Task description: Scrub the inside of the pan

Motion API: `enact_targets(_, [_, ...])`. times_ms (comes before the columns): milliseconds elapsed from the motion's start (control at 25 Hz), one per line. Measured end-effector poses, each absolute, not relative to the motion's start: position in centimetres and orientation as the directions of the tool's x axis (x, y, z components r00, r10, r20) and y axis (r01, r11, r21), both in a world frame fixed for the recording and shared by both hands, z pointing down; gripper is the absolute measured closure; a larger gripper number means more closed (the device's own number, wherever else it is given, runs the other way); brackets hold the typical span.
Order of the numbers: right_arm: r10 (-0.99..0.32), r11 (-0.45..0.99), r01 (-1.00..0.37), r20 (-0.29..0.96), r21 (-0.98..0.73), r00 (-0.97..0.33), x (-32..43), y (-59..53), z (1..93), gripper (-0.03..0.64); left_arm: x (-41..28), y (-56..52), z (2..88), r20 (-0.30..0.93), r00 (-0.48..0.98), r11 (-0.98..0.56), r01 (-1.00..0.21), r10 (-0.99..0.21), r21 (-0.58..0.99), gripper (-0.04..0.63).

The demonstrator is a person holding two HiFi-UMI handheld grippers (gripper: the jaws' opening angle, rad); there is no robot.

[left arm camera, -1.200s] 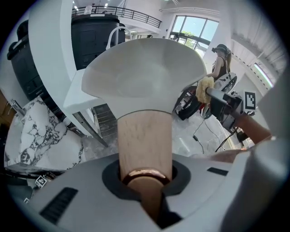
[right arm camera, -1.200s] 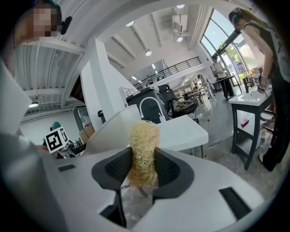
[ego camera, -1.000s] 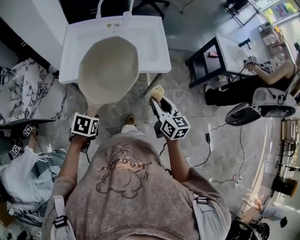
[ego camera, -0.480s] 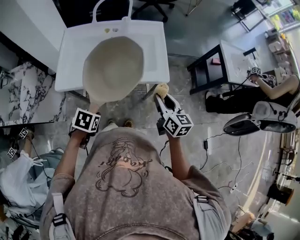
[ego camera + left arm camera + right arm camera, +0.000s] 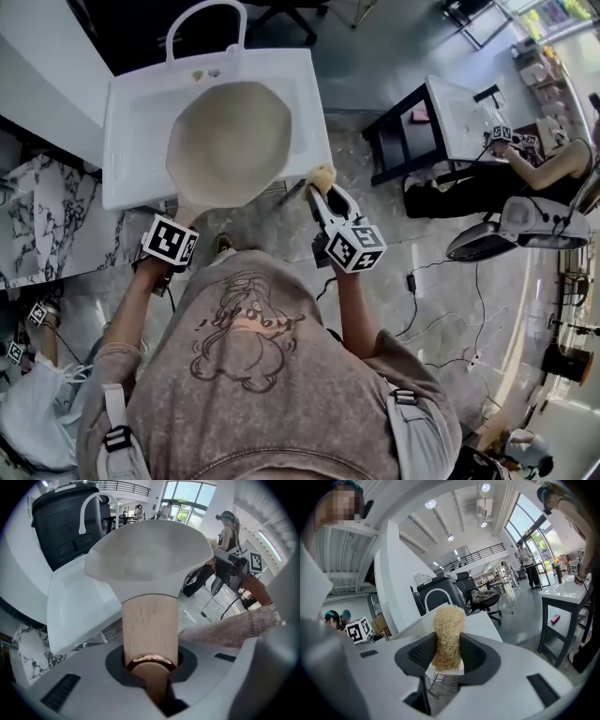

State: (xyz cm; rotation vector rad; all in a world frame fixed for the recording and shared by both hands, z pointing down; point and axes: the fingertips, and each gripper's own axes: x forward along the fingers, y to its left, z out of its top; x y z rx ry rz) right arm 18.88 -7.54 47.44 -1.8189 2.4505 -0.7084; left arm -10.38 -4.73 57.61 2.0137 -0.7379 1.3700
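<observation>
Left gripper (image 5: 150, 665) is clamping the handle (image 5: 150, 625) of the pan (image 5: 230, 141). Right gripper (image 5: 447, 656) is pinching the scrubber (image 5: 449, 630), right of the pan. Scrubbing apparently not started.

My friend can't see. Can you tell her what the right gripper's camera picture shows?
The right gripper is shut on a yellow, stringy scrubber that sticks up between its jaws. Behind it is a white sink in a big, bright room.

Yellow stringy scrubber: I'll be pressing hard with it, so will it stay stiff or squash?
Probably squashy: the yellow stringy mesh scrubber looks pinched narrower where the right claw grips it. Likely light too, given its open, airy weave.
</observation>
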Motion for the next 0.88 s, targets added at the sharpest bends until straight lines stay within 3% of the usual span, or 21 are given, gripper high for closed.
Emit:
enact_targets(320, [-0.938,0.233,-0.915,0.173,-0.33,-0.301,19.1,-10.2,43.7,0.459,-10.1,-6.3,59.3,0.955,0.293,-0.75,-0.643,-0.052,0.157,0.545])
enact_targets(880, [-0.886,0.404,-0.892,0.157,-0.204,-0.437,14.5,-15.5,40.0,0.459,-7.9,-6.2,62.0,0.963,0.269,-0.817,-0.547,0.034,0.181,0.545])
